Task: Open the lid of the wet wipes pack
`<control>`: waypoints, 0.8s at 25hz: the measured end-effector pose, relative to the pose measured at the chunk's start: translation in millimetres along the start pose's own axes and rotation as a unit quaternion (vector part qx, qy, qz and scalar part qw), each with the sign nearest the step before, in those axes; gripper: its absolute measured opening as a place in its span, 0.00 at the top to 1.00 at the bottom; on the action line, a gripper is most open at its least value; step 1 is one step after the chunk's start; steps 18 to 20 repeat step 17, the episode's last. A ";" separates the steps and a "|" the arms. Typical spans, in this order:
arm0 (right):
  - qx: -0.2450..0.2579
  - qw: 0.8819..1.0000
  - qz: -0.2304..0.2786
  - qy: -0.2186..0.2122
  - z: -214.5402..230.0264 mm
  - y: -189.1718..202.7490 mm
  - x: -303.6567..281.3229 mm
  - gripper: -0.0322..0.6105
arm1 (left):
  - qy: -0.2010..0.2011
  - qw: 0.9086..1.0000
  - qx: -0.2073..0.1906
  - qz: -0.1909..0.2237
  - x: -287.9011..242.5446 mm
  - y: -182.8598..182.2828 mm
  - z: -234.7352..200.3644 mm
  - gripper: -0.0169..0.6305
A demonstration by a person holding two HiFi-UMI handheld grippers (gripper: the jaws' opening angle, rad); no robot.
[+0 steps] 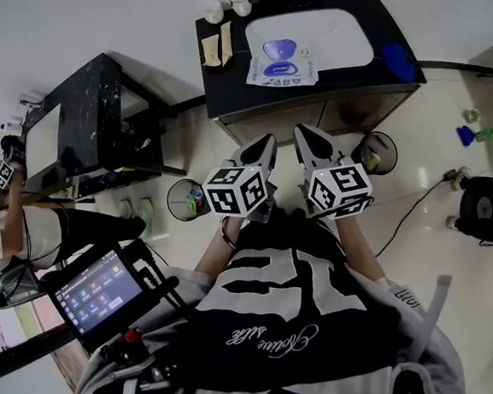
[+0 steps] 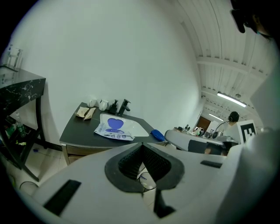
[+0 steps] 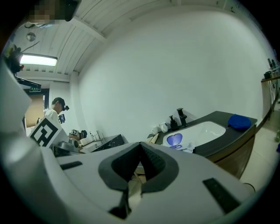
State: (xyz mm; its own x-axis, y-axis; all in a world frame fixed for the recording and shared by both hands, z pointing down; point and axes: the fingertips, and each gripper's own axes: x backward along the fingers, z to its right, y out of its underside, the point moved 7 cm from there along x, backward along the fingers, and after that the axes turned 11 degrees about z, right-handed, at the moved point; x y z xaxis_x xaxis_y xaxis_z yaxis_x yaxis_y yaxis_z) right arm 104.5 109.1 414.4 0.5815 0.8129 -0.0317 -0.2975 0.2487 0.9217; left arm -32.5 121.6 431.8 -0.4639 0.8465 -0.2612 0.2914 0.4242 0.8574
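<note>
The flat white wet wipes pack (image 1: 279, 64) with a blue heart-shaped lid lies on the black counter (image 1: 230, 89), overlapping the near left rim of the white oval sink (image 1: 338, 33); its lid is down. A blue cloth (image 1: 399, 61) sits at the counter's right end and two white cups (image 1: 239, 2) stand at the far left corner. The pack is well apart from both grippers, beyond their tips. The left gripper (image 1: 267, 142) and the right gripper (image 1: 304, 132) hang side by side near the person's body, pointing at the counter, each with jaws pressed together and empty.
</note>
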 end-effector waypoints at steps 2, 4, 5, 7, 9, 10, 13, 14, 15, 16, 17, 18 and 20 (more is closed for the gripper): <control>0.004 1.000 0.004 0.000 -2.7 -0.6 1.9 0.95 | 0.004 1.000 -0.006 0.001 -0.7 -0.5 0.7 0.98; 0.006 1.000 0.008 0.003 -4.0 -1.9 1.8 0.95 | 0.010 1.000 -0.014 -0.003 -1.9 -1.3 1.4 0.98; 0.005 1.000 0.011 0.005 -4.8 -2.6 1.7 0.95 | 0.013 1.000 -0.017 -0.005 -1.6 -1.4 1.8 0.98; 0.003 1.000 0.015 0.011 -6.7 -4.1 1.6 0.95 | 0.020 0.999 -0.023 -0.011 -0.3 -1.6 2.2 0.98; 0.003 1.000 0.018 0.017 -7.8 -7.2 0.6 0.95 | 0.026 0.999 -0.025 -0.015 -0.5 -2.9 2.0 0.98; 0.003 1.000 0.019 0.019 -8.3 -8.5 -0.1 0.95 | 0.029 0.999 -0.024 -0.016 -0.7 -3.7 1.6 0.98; 0.003 1.000 0.019 0.021 -11.6 -6.9 -1.9 0.95 | 0.031 0.999 -0.021 -0.018 0.9 -5.1 -2.0 0.98; 0.003 1.000 0.019 0.021 -12.8 -5.7 -2.5 0.95 | 0.031 0.999 -0.021 -0.018 1.2 -5.6 -3.3 0.98; 0.003 1.000 0.019 0.020 -13.6 -4.7 -3.1 0.95 | 0.031 0.999 -0.022 -0.018 1.3 -6.2 -4.5 0.98; 0.003 1.000 0.019 0.020 -14.4 -4.1 -3.7 0.95 | 0.031 0.999 -0.023 -0.017 1.0 -6.9 -5.4 0.98; 0.002 1.000 0.019 0.019 -15.0 -3.5 -4.4 0.95 | 0.032 0.999 -0.024 -0.017 0.7 -7.6 -6.3 0.98; 0.002 1.000 0.019 0.019 -15.0 -3.5 -4.4 0.95 | 0.032 0.999 -0.024 -0.017 0.7 -7.6 -6.3 0.98; 0.002 1.000 0.019 0.019 -15.0 -3.5 -4.4 0.95 | 0.032 0.999 -0.024 -0.017 0.7 -7.6 -6.3 0.98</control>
